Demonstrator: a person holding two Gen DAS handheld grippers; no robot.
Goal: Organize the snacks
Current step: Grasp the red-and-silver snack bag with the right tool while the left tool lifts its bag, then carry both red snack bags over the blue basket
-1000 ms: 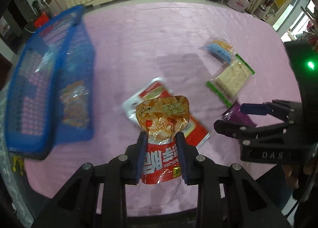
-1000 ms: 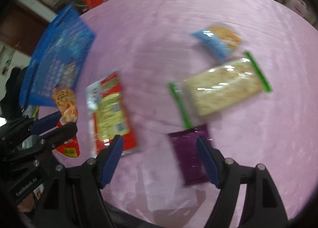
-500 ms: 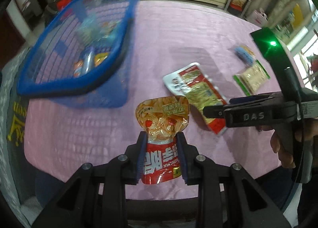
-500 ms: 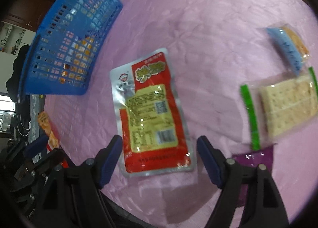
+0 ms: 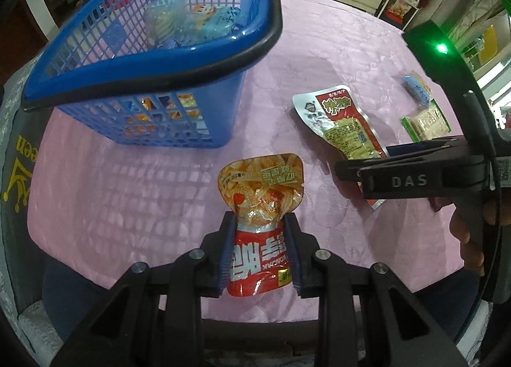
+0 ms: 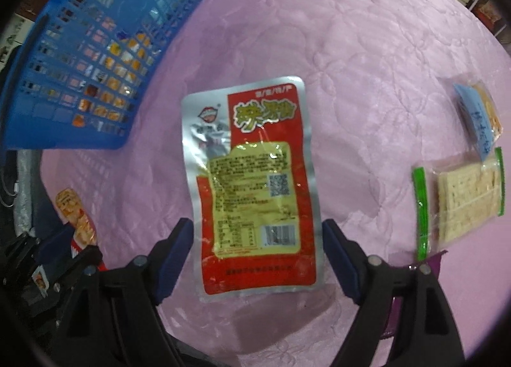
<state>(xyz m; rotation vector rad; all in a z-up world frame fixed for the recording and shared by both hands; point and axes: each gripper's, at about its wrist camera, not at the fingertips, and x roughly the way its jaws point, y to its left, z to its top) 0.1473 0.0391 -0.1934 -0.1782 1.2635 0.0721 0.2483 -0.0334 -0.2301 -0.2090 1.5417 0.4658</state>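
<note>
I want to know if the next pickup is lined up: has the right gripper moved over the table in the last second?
Yes. The right gripper has shifted from the purple packet toward the blue basket; its open fingers now straddle the red and silver packet.

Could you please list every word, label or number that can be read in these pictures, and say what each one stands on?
"DAS": raised letters on the right tongs.
"KONJAK": upside down on the red snack pouch held in the left tongs.
"een": yellow print on the grey cloth at the table's edge.
Large Chinese characters, small print and barcode on the red-and-silver snack packet: too blurred to read.
</note>
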